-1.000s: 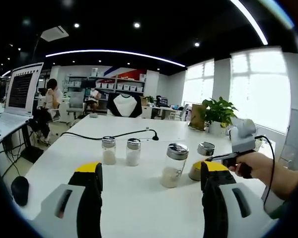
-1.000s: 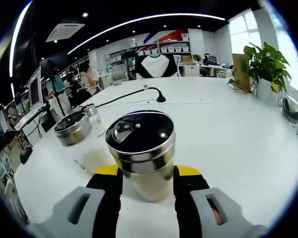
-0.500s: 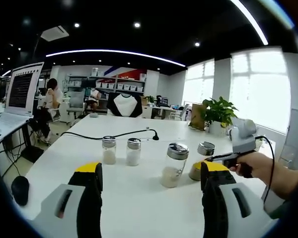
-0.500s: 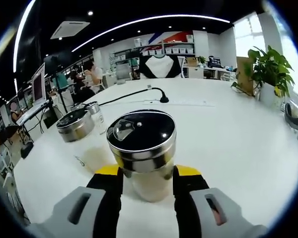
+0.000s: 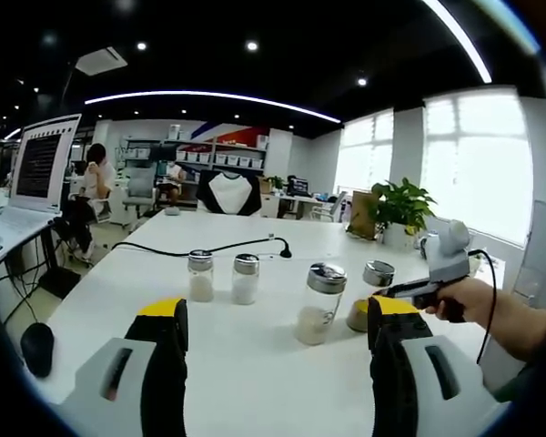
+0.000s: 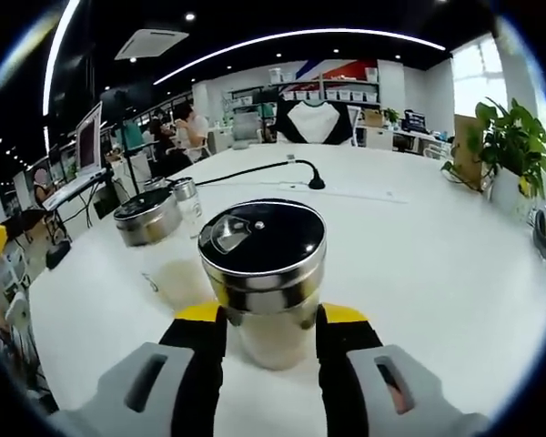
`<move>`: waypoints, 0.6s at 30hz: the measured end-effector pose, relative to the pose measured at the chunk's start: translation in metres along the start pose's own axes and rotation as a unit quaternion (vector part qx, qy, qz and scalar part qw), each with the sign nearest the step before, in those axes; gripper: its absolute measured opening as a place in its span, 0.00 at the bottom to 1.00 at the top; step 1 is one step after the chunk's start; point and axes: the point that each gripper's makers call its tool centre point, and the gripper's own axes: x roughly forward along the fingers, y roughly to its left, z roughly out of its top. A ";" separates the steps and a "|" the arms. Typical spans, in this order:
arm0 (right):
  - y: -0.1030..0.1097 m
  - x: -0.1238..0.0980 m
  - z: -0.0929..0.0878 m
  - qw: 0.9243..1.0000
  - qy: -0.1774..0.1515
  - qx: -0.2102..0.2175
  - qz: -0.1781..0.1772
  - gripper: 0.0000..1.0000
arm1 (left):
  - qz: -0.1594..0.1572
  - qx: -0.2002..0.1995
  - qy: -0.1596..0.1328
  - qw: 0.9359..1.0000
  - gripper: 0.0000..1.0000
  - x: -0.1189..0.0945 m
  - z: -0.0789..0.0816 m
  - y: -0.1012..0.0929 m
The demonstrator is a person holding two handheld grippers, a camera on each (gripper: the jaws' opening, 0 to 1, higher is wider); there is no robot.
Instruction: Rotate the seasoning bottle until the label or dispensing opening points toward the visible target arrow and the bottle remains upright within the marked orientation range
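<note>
In the right gripper view a glass seasoning bottle point(image 6: 262, 273) with a steel lid and a dark top stands upright on the white table point(image 6: 437, 273). My right gripper point(image 6: 271, 320) is shut on its body, with the lid's flap opening up and to the left. In the left gripper view the same bottle's lid point(image 5: 378, 272) shows at the right, and the right gripper point(image 5: 369, 305) reaches it from a person's hand point(image 5: 464, 300). My left gripper point(image 5: 278, 319) is open over the table point(image 5: 255, 373), holding nothing. A second steel-lidded bottle point(image 5: 318, 303) stands just beyond it.
Two small shakers point(image 5: 199, 275) point(image 5: 244, 279) stand left of the bottles. A black cable point(image 5: 227, 246) runs across the far table. A mouse point(image 5: 36, 348) and a laptop point(image 5: 36, 168) are at the left. A potted plant point(image 5: 400, 205) is at the far right. People sit at the back.
The right gripper view has swung a little, with the gripped bottle staying centred between the jaws. The hand in the left gripper view has shifted slightly. The left gripper has not moved.
</note>
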 end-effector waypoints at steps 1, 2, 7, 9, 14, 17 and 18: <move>0.001 0.000 0.000 1.000 0.000 -0.005 0.005 0.37 | 0.000 0.000 0.000 1.000 0.86 0.000 0.000 0.000; 0.001 0.000 0.000 1.000 0.000 -0.006 0.006 0.37 | 0.000 0.000 0.000 1.000 0.86 0.000 0.000 0.000; 0.002 0.000 -0.001 1.000 -0.002 -0.017 0.019 0.37 | -0.001 0.000 0.000 1.000 0.86 0.000 0.000 0.000; 0.002 0.000 -0.001 0.999 -0.003 -0.024 0.027 0.37 | -0.001 0.000 0.000 1.000 0.86 0.000 0.000 0.000; 0.003 0.000 -0.001 0.998 -0.003 -0.034 0.044 0.37 | 0.001 -0.001 0.000 1.000 0.86 -0.001 -0.001 0.001; 0.004 0.000 -0.001 0.997 -0.002 -0.045 0.059 0.37 | 0.002 -0.001 0.000 1.000 0.86 -0.001 0.000 0.002; 0.004 -0.001 -0.001 0.997 -0.001 -0.046 0.063 0.37 | 0.002 -0.001 0.000 1.000 0.86 -0.001 0.000 0.002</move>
